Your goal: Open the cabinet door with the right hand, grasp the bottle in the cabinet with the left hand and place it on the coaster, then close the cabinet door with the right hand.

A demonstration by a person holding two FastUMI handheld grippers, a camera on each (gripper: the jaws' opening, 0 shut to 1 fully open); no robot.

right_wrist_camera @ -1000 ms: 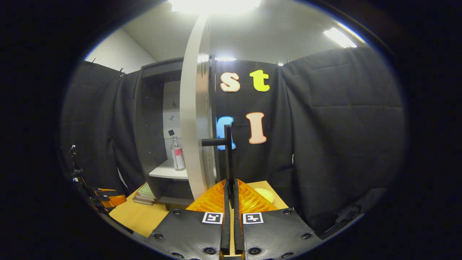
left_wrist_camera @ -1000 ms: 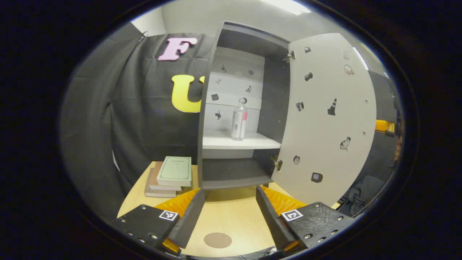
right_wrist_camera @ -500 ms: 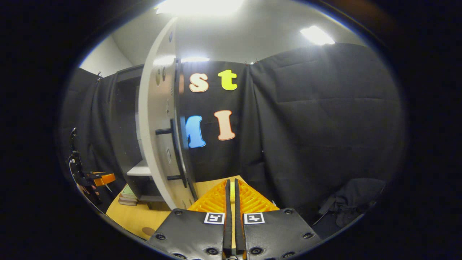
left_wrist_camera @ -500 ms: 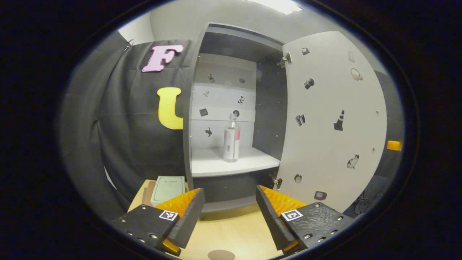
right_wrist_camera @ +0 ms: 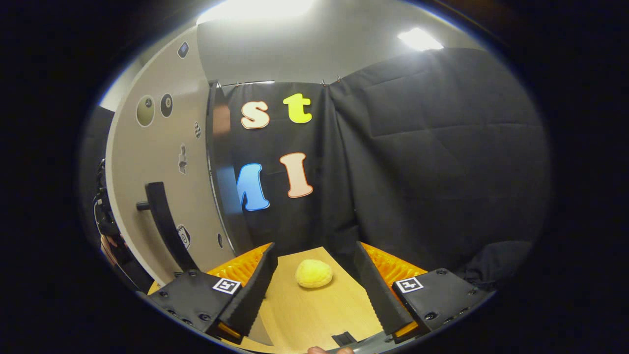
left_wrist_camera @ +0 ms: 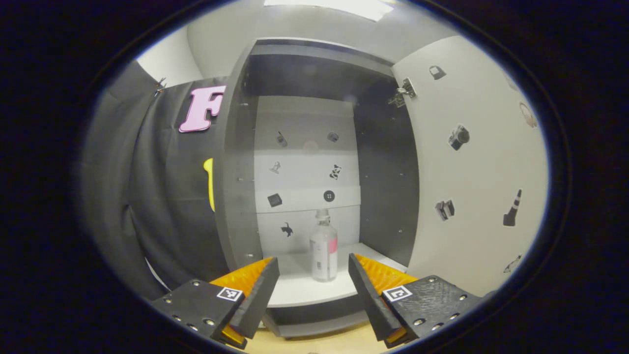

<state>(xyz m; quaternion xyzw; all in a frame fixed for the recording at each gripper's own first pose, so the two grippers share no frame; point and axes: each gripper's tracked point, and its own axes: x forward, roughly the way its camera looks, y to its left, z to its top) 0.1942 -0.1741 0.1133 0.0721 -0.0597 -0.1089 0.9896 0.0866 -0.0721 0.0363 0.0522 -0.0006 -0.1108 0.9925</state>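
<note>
Grey and dark inside, the cabinet (left_wrist_camera: 383, 162) stands wide open before us in the left gripper view, its pale door (left_wrist_camera: 471, 162) swung out to the right and dotted with small stickers. We see the bottle (left_wrist_camera: 324, 253) upright on the white shelf (left_wrist_camera: 300, 290), clear, with a white and pink label, standing toward the shelf's back. Our left gripper (left_wrist_camera: 310, 290) hangs just in front of that shelf with its jaws spread apart and nothing between them; the bottle shows in the gap between the two fingers but farther in, touched by neither. More stickers dot the cabinet's back wall above the bottle.

In the right gripper view, we find our right gripper (right_wrist_camera: 314, 290) also released, its jaws wide and empty. It hovers over the wooden table (right_wrist_camera: 314, 314), where a small yellow, roundish object (right_wrist_camera: 313, 273) lies between the two fingers, farther off, apart from both. To the left of this view we see the outer face of the door (right_wrist_camera: 147, 172), with its black bar handle (right_wrist_camera: 164, 226) well clear of the fingers. A fingertip (right_wrist_camera: 322, 350) shows at the bottom edge. We cannot make out the coaster from where we stand.
</note>
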